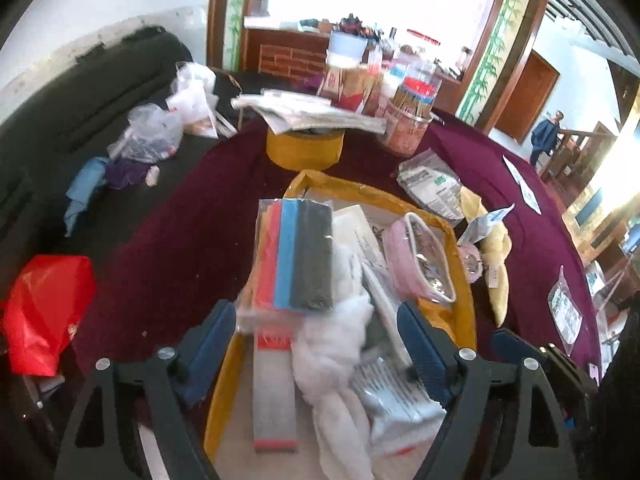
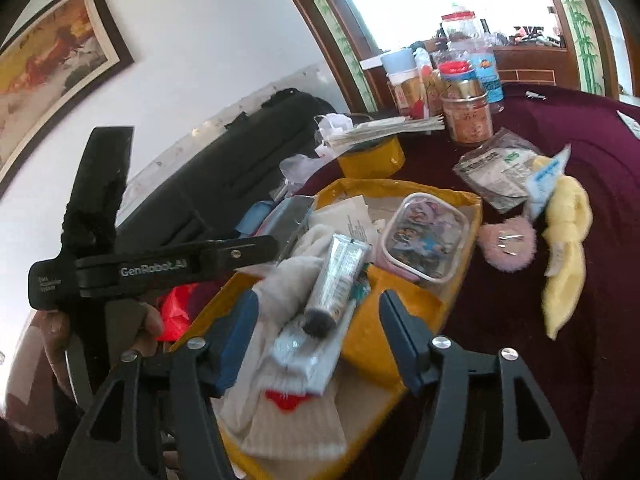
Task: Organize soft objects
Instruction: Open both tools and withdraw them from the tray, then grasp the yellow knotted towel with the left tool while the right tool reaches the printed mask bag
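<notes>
Both claws spread wide, gripping nothing. Left claw [image 1: 316,344] hangs over the near end of the yellow tray [image 1: 466,304]; between its fingers we see a white cloth [image 1: 340,344], and just beyond it a bagged pack of coloured sponges [image 1: 296,256] tilted on the pile. Right claw [image 2: 316,336] hovers over the same tray [image 2: 472,216] from the other side, with a silver tube [image 2: 340,276] lying across a white sock with a red toe [image 2: 288,412].

Risks, as we judge them:
- The pile is loose and overlapping; closing on cloth may drag the tube or sponge pack along, or tip them off the tray.
- The two claws are close together over one tray; they could collide.
- The plastic wrap looks slippery, so it may slide out of a pinch.

Still outside the tray, on the maroon tablecloth [image 2: 560,360]: yellow towel [image 2: 564,248] and pink puff [image 2: 506,244].
</notes>
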The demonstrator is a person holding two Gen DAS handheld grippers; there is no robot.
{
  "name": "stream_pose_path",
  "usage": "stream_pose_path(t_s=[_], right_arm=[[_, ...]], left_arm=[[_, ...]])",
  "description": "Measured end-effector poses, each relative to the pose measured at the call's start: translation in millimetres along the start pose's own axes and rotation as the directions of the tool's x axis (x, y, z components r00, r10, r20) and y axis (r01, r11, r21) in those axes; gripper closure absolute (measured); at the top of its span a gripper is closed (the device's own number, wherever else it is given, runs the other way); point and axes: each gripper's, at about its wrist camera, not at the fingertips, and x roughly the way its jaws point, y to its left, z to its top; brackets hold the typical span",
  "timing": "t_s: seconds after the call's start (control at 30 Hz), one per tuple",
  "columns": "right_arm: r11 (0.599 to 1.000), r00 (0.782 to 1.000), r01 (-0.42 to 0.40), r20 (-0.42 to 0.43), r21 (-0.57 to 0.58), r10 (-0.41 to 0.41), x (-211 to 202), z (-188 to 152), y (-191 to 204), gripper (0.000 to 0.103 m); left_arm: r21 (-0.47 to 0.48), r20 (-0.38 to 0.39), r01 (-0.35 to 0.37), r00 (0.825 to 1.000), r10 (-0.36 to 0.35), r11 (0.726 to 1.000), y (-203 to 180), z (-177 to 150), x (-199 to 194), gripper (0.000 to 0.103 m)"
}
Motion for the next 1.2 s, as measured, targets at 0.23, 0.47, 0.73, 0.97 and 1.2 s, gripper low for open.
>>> stream_pose_path(t_s=[0.23,0.47,0.73,0.97,1.2], right_arm=[[0.997,0.998,0.023,0.053,0.078,-0.027,-45.8,-11.7,-31.2,0.035],[0.972,0.992,0.079,0.083,0.222,-0.099,-81.9,-23.4,-86.1,0.035],[0.932,0.981,0.136,0.085,0.335,-0.173,-106.0,-27.2,-140.2,0.035],[0.913,0.975,0.177,0.062,0.368,-0.214,-104.2,-15.4,-176.8,0.035],[0.885,0.966,0.199,0.066,0.42,-0.249,-93.4,-12.9,-208.1,0.035]], left_arm=[[0.061,0.078,0.066,0.994,-0.071,0.996,-51.3,-15.2,-33.6,0.015],[0.146,0.026,0.151,0.987,-0.156,0.978,-115.7,-16.1,-26.3,0.015],[0.164,-0.062,0.207,0.978,-0.199,0.965,-152.3,-15.3,-5.9,0.015],[0.165,-0.109,0.188,0.979,-0.171,0.968,-163.1,-7.4,17.6,0.015],[0.214,-0.163,0.171,0.977,-0.138,0.962,-192.3,11.7,52.0,0.015]])
